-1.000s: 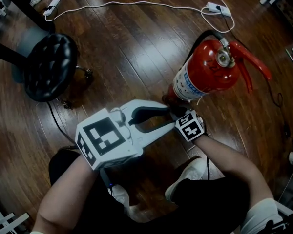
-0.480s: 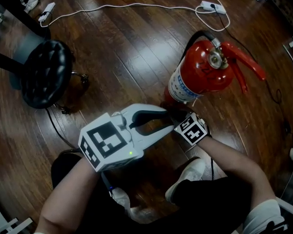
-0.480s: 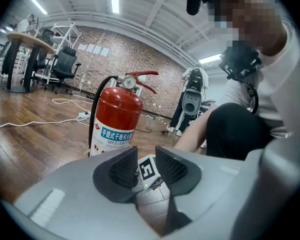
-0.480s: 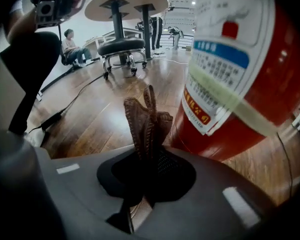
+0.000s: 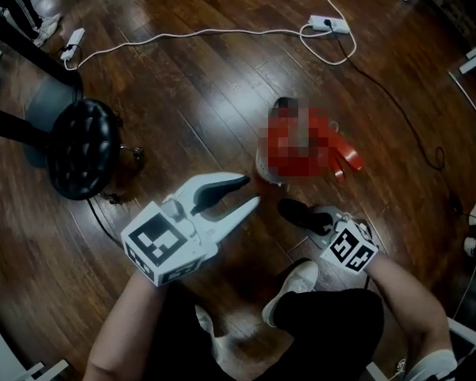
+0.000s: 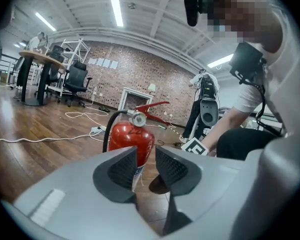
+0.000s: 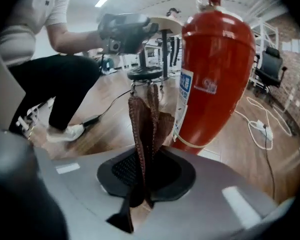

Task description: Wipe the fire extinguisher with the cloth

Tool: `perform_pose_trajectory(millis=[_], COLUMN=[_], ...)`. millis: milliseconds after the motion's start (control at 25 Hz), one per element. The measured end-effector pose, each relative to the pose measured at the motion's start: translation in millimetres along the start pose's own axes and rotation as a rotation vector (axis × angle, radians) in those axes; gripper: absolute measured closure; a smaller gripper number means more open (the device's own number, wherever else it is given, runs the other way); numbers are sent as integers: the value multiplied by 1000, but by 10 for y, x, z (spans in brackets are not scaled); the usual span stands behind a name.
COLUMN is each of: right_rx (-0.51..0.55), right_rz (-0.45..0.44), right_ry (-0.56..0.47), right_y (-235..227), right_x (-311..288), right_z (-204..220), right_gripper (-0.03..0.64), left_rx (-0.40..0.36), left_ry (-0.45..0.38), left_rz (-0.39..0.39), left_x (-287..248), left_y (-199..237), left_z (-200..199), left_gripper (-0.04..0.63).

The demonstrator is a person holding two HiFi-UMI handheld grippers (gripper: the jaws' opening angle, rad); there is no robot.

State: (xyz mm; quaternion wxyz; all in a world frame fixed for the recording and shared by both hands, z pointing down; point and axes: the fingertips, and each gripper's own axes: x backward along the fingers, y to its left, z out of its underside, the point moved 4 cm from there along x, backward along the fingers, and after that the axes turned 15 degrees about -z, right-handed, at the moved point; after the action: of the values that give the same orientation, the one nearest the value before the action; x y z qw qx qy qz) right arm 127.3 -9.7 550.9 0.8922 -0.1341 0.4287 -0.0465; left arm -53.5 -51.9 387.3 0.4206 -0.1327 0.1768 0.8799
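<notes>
The red fire extinguisher [image 5: 279, 159] stands upright on the wood floor, and a mosaic patch covers most of it in the head view. It shows clearly in the left gripper view as a red cylinder [image 6: 131, 138] with a black hose, and in the right gripper view [image 7: 217, 69]. My left gripper [image 5: 250, 190] is open and empty, its jaws pointing at the extinguisher's base from the left. My right gripper [image 5: 301, 213] sits just in front of the base, shut on a dark brown cloth [image 7: 145, 124] that sticks up out of its jaws.
A black round stool [image 5: 83, 145] stands at the left. A white power strip [image 5: 329, 24] and its cables lie on the floor behind the extinguisher. The person's white shoe [image 5: 289, 286] rests just behind both grippers. Office chairs [image 6: 75, 81] stand far off.
The two grippers were close together at the extinguisher's base; now they are apart. The right gripper has drawn back to the right with the cloth, and the left has pulled back slightly.
</notes>
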Motion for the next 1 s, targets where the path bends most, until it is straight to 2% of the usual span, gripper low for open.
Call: perform_pose_trajectory(millis=[120,280,440,520,680,760,920,1000], right_rx=[-58,-206,-295,-319,-372,-380,-352,-395], right_rz=[13,125,257,312,404,457,600,636], right_ry=[14,-62,-205,-280,-413,-437,-405,-462], right_y=[109,492,1066,1426,2213,2659,3498,3866], right_x=[473,1228,2209,2691,3488,3766,4070,4216], right_z=[84,-172,-878,-1262,-1993,-2357,-3026,-3248], right_gripper=[563,563,563,563,563,563,563,563], left_rx=[-3,-33,-33,-23,-55,-59,-86,-94], left_ry=[22,32,71,61,29,17,-4,13], left_rz=[-24,-7,0,2,22,58,170,228], left_x=[260,760,1315,1634,2299,2662,3287,3545], left_y=[-83,-390,-621,-736,-988,-1119,-1300,-1419], left_z=[-306,-897,-1627,-2019,-2801,-3077,-3408,-3478], left_gripper=[485,486,486,486,488,488,488,489])
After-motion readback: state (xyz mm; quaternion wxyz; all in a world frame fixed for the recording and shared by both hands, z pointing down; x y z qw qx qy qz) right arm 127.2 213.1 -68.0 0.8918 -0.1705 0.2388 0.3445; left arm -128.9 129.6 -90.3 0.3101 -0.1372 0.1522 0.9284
